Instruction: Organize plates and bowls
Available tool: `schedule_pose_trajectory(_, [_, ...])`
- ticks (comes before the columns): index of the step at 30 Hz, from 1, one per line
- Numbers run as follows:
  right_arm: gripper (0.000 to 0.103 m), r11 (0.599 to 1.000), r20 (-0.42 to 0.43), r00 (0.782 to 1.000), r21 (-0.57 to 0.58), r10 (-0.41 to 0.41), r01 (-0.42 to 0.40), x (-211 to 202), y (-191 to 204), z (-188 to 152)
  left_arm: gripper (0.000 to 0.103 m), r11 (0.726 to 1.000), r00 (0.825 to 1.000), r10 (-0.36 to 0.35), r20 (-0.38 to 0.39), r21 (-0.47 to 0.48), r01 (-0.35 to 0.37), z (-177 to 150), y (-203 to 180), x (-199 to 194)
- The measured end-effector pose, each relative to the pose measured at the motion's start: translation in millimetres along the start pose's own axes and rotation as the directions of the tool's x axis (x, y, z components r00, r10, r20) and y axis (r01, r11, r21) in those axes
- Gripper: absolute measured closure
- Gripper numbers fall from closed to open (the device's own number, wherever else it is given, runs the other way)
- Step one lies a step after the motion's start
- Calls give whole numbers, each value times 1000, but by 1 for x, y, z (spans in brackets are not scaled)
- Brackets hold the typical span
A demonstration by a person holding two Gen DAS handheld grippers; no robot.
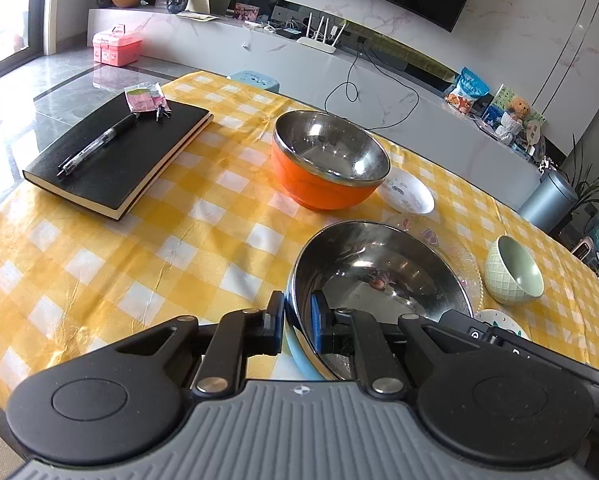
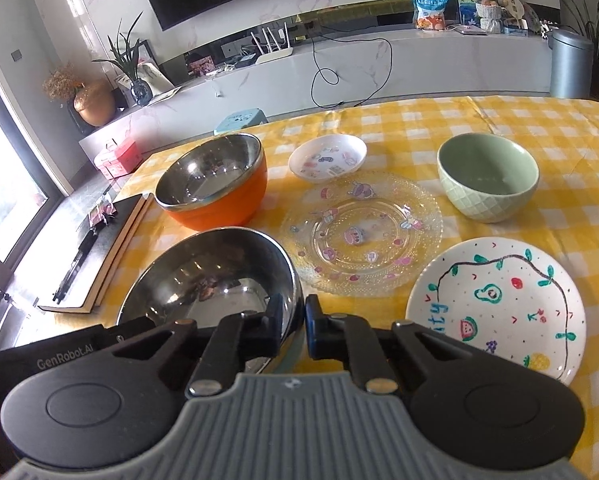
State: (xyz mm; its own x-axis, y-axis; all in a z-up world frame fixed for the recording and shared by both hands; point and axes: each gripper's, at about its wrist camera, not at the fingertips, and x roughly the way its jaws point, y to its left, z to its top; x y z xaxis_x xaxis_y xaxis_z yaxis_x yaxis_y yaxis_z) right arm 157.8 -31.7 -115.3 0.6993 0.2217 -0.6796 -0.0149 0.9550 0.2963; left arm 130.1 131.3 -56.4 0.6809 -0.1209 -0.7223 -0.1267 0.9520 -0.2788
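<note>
A steel bowl with a pale blue outside stands at the near edge of the yellow checked table. My left gripper is shut on its left rim, one pad inside and one outside. My right gripper is shut on its right rim in the same way. Behind it stands an orange bowl with a steel lining. To the right lie a clear patterned glass plate, a small white dish, a green bowl and a white painted plate.
A black notebook with a pen and a small packet on it lies at the table's left side. A blue stool stands past the far edge. Bare cloth shows between the notebook and the bowls.
</note>
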Motion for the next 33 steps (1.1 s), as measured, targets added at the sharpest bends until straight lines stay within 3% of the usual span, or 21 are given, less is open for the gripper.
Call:
schedule_pose_trajectory(15, [96,999,-5,999,-13,37,-37,-56,-2,-27,88,999,1000,-3,26,-43,5,-25,3,-52])
schedule_pose_trajectory(25, [96,997,-95,993,36,74,-71,-52,-13,-43,88,999,1000,18,-8,-45,-18,-38,9,-52])
schedule_pose_trajectory(33, [96,997,-101,992,22,74,-72,-46,-9,-47,88,999,1000,23,-6,-46,-23,-46,18,-43])
